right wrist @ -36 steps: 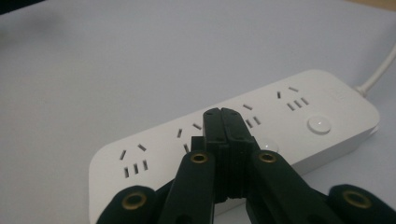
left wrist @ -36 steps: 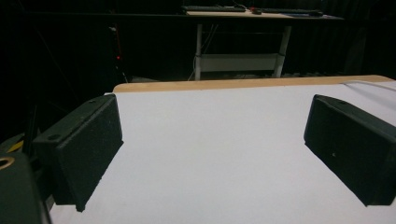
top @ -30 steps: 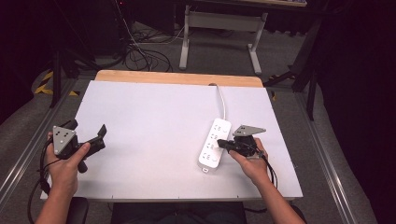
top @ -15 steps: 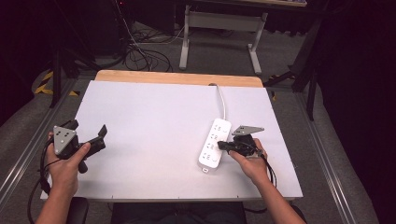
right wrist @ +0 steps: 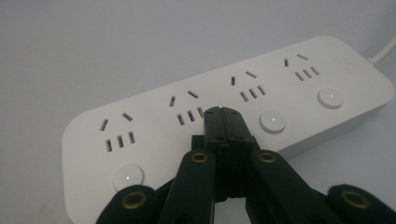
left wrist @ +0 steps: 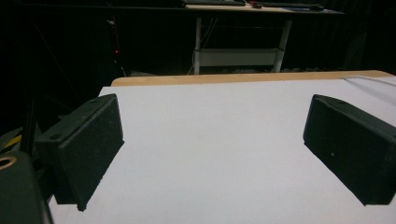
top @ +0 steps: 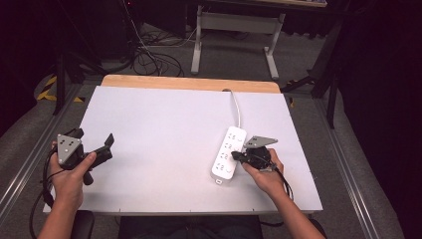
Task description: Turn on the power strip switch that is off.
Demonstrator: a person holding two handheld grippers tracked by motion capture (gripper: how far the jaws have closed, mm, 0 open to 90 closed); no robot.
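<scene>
A white power strip (top: 228,154) lies on the right half of the white table (top: 159,129), its cord (top: 235,105) running to the far edge. It has several sockets, each with a round switch button (right wrist: 273,121). My right gripper (top: 235,156) is shut with nothing between its jaws. Its joined tips (right wrist: 223,113) sit over the strip's near edge, covering the spot between two visible buttons. Whether the tips press on the strip is not clear. My left gripper (top: 93,138) is held at the table's left edge, open and empty (left wrist: 215,144), with bare tabletop between its pads (left wrist: 91,149).
A wooden strip (top: 189,83) borders the table's far edge. Behind it stand a metal desk frame (top: 234,30) and loose cables on the floor (top: 149,55). Metal rails (top: 343,164) run along both sides of the table.
My right gripper has edged left, bringing its shut tips onto the power strip's button row. The left gripper has stayed in place.
</scene>
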